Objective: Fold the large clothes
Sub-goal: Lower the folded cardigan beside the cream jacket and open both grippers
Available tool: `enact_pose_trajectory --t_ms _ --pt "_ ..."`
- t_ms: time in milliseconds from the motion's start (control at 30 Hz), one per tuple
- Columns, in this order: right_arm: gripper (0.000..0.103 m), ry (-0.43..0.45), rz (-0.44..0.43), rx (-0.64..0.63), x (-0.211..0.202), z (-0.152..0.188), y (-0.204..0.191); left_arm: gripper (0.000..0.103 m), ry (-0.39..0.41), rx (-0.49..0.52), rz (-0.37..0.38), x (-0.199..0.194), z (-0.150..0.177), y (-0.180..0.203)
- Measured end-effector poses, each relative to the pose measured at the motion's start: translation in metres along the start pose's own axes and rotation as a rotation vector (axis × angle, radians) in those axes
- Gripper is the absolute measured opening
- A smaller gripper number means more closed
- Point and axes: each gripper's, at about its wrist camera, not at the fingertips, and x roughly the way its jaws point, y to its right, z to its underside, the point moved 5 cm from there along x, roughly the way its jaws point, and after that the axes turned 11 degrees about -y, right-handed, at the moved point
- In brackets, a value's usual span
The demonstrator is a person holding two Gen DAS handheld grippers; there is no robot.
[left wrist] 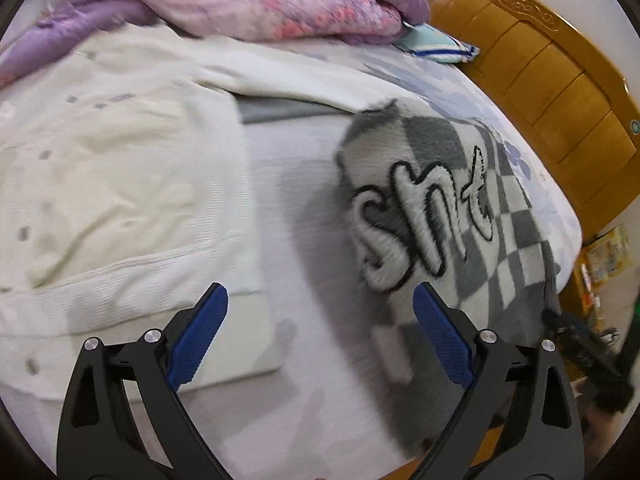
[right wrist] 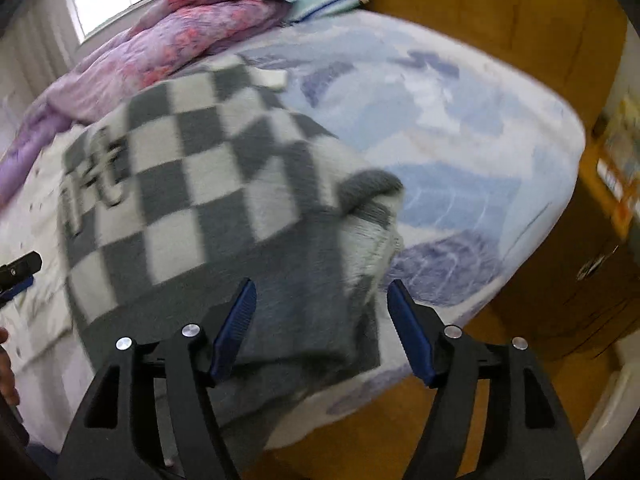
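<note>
A grey-and-white checkered fuzzy sweater with outlined white lettering lies folded on the bed, right of centre in the left wrist view. It fills the middle of the right wrist view, its grey hem near the bed's edge. A cream knitted garment lies spread to its left. My left gripper is open and empty above the bed between the two garments. My right gripper is open and empty just above the sweater's grey hem and cuff.
A purple-pink quilt and a striped pillow are piled at the bed's head. A wooden headboard runs along the right. The blue floral sheet ends at the bed edge over a wooden floor. The other gripper's tip shows at far left.
</note>
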Motion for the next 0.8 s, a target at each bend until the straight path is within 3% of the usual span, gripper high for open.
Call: enact_pose_trajectory --t_ms 267,367,467,533,800 --pt "0.069 0.014 -0.22 -0.171 -0.054 0.016 -0.1 0.094 0.11 -0.081 -0.069 -0.087 0.043 -0.027" --pt "0.08 0.027 -0.238 -0.231 -0.081 0.022 -0.124 0.094 0.174 -0.081 -0.097 -0.131 0.058 -0.028" --pt "0.082 0.083 -0.22 -0.288 -0.12 0.031 -0.142 0.094 0.233 -0.065 -0.136 -0.173 0.073 -0.024" --pt "0.09 0.117 -0.224 -0.301 -0.144 0.038 -0.149 0.096 0.266 -0.074 -0.152 -0.197 0.081 -0.022" --pt "0.092 0.271 -0.258 -0.363 -0.237 0.068 -0.169 0.097 0.422 -0.019 -0.27 -0.288 0.118 -0.004"
